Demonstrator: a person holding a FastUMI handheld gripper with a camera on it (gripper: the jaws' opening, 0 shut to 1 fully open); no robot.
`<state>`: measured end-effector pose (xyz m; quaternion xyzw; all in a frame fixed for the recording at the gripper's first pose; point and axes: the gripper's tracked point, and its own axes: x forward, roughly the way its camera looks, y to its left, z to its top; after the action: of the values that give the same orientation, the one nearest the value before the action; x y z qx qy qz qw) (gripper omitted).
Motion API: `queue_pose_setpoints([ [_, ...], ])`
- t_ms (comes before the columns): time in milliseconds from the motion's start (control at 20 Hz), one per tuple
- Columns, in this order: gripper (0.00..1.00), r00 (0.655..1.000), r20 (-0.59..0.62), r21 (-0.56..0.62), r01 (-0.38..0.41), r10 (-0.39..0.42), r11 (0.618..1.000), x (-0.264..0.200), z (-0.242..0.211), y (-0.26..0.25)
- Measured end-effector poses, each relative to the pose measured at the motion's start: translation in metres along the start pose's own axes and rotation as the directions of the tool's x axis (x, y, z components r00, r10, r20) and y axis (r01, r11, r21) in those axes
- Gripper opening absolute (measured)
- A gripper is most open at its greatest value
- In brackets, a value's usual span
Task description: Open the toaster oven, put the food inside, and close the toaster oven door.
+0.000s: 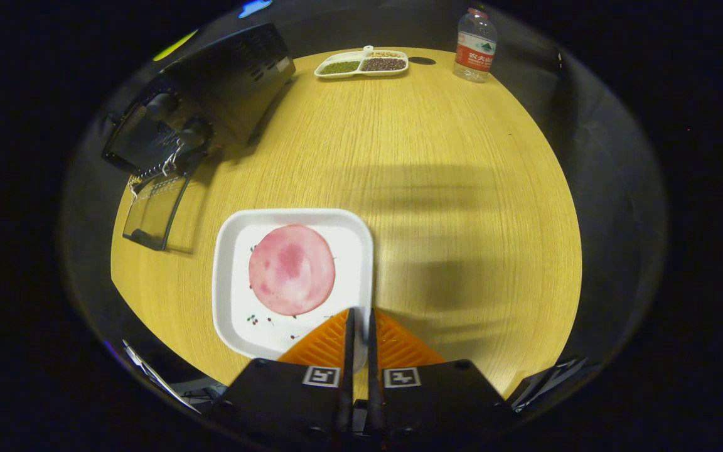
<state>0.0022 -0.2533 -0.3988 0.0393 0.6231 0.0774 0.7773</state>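
Wood-grain table (449, 188), pale yellow and rounded at its edges, carries everything seen from my gripper view. My gripper (359, 317) sits low over the near side of the table; its two fingers stand almost together with only a thin slit between them, and the right rim of a white square plate (230, 251) appears to run into that slit. Whether both fingers actually press on the rim I cannot tell.

On the plate lies the food (291, 269), a round, flat pink slice with darker blotches, resting on the plate's middle, ahead of my fingers and to their left. A few small dark specks (255, 320) are scattered on the plate's floor near the slice.

Beyond the plate, at the table's far left edge, stands the toaster oven (223, 88), a dark box with ventilation slots on its top. Its glass door (154, 213) hangs open, folded down toward the table, and a wire rack (157, 169) shows at the mouth of the oven.

At the far side of the table rests a white divided dish (361, 63) holding green and brown dried grains in separate compartments. To its right, well apart, stands an upright water bottle (474, 47) with a red label.
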Motion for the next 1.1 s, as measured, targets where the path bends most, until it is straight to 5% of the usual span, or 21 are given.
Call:
queue_pose_setpoints([
  [150,0.03,0.998,0.046,-0.034,-0.041,0.043,0.999,-0.003,0.003,0.002],
  [550,0.02,0.995,0.067,0.109,-0.077,0.07,0.991,-0.011,-0.01,0.011],
  [1100,0.02,0.966,0.221,0.343,-0.206,0.135,0.916,-0.07,-0.043,0.046],
])
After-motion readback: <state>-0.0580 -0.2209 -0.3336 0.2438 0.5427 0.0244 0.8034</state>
